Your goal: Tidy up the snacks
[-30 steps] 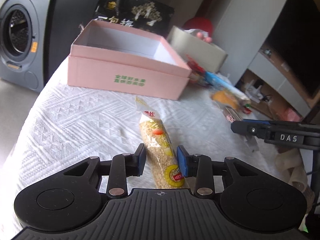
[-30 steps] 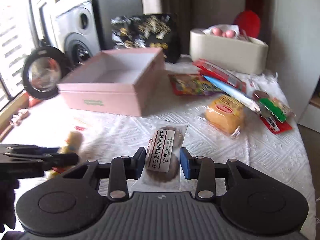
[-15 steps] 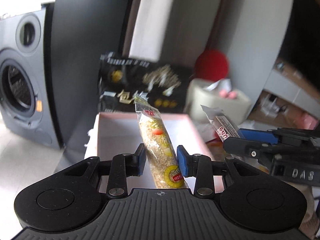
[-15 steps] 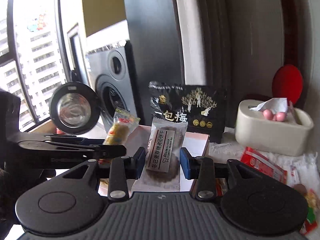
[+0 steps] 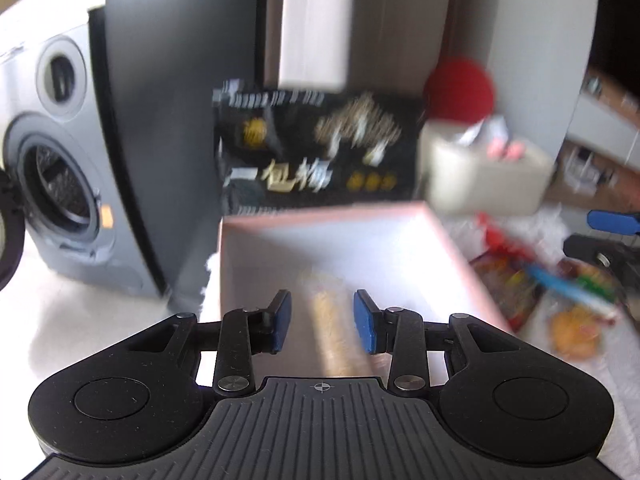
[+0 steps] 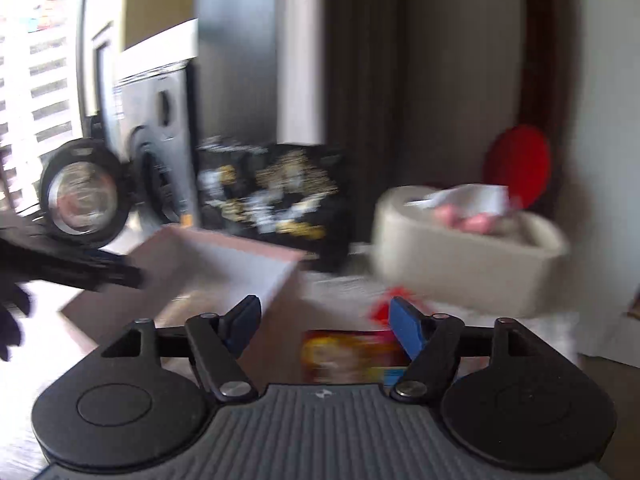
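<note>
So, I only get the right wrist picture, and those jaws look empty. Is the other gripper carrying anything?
Observer: Between the left gripper's jaws there is a yellow snack packet, blurred, above the floor of the pink box. The pads stand clear of it, so it is not gripped.
Operator: And what remains outside the box?
Observer: Right of the box, on the table, lies a pile of snacks, including an orange packet that your view misses.
</note>
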A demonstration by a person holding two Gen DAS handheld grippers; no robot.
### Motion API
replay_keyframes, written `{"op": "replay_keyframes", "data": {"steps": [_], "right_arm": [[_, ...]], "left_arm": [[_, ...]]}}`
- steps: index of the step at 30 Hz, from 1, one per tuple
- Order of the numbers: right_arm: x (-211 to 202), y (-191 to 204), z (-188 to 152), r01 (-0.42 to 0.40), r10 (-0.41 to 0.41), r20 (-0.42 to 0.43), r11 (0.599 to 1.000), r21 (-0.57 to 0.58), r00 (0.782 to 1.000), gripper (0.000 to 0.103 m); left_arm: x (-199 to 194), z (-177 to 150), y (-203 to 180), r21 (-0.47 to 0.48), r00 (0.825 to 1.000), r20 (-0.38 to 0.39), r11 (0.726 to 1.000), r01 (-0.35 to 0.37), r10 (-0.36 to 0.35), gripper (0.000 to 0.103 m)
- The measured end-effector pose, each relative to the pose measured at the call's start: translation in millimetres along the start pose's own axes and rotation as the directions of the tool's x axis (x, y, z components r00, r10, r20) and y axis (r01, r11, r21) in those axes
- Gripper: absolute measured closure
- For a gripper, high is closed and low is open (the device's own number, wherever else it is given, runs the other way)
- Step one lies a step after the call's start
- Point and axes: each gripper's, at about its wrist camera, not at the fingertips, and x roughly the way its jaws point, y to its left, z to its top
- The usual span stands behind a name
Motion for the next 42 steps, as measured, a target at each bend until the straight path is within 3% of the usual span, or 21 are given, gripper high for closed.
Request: {"op": "replay_keyframes", "data": {"steps": [4,7,9,11,14,17,19,23,26,31,34,36,37,39,40,42], "right_arm": [[8,-74,12,0.123,-0.115,-0.051,0.973,0.197,0.992,0.021],[41,-112,16,0.169,-0.116,-0.173,0.928,0.333,0.978,0.020],[67,-115,16,0.107,-0.039,-0.210,0.940,0.323,0.977,0.020],[94,-105,16,0.098,-0.038,-0.231,0.962,0.255,0.972,0.020],[131,-86,20,0.091,-0.049,-0.259,0.984,0.153,0.965,0.020],[162,-82,22,0.066,-0.010,-0.319,0.984,0.165,0.948,0.022],[172,-81,19,0.047,0.024,-0.374,0.983,0.180,0.927,0.036],[151,-81,8,-0.006,0.089,-0.410,0.980,0.199,0.908,0.037],[124,-84,-7,-0.121,0.239,-0.444,0.953,0.278,0.864,0.038],[79,-73,-46,-0.236,0.378,-0.490,0.915,0.327,0.785,0.047],[42,-55,-64,-0.309,0.395,-0.469,0.917,0.253,0.790,0.047],[13,-47,-73,-0.378,0.439,-0.444,0.898,0.224,0.781,0.047],[0,-46,-75,-0.392,0.447,-0.425,0.894,0.215,0.787,0.047],[-30,-50,-71,-0.376,0.425,-0.355,0.904,0.201,0.832,0.042],[-44,-55,-70,-0.349,0.397,-0.317,0.916,0.198,0.862,0.033],[-72,-71,-71,-0.243,0.286,-0.226,0.949,0.201,0.931,0.026]], "left_arm": [[-32,-20,-23,-0.033,0.983,0.099,0.987,0.159,-0.155,0.064],[-40,-39,-46,-0.025,0.968,0.104,0.973,0.232,-0.228,0.064],[-37,-55,-60,-0.017,0.957,0.068,0.958,0.285,-0.283,0.064],[-30,-70,-72,-0.019,0.947,0.007,0.947,0.320,-0.320,0.065],[-20,-91,-83,-0.031,0.936,-0.076,0.939,0.341,-0.343,0.065],[-13,-105,-85,-0.053,0.936,-0.111,0.943,0.330,-0.334,0.065],[-10,-109,-82,-0.065,0.940,-0.112,0.947,0.315,-0.321,0.065],[-8,-112,-69,-0.107,0.940,-0.104,0.943,0.314,-0.325,0.065],[2,-110,-67,-0.137,0.938,-0.104,0.939,0.316,-0.331,0.065],[0,-110,-72,-0.143,0.930,-0.111,0.932,0.333,-0.350,0.065],[-4,-113,-77,-0.127,0.930,-0.127,0.935,0.331,-0.346,0.065],[-8,-114,-82,-0.114,0.932,-0.135,0.940,0.321,-0.335,0.065],[-11,-114,-84,-0.105,0.933,-0.134,0.941,0.321,-0.333,0.065],[-17,-117,-90,-0.086,0.930,-0.128,0.938,0.335,-0.344,0.065],[-19,-119,-93,-0.082,0.928,-0.130,0.936,0.342,-0.350,0.065],[-19,-120,-100,-0.076,0.921,-0.138,0.931,0.357,-0.364,0.065]]}}
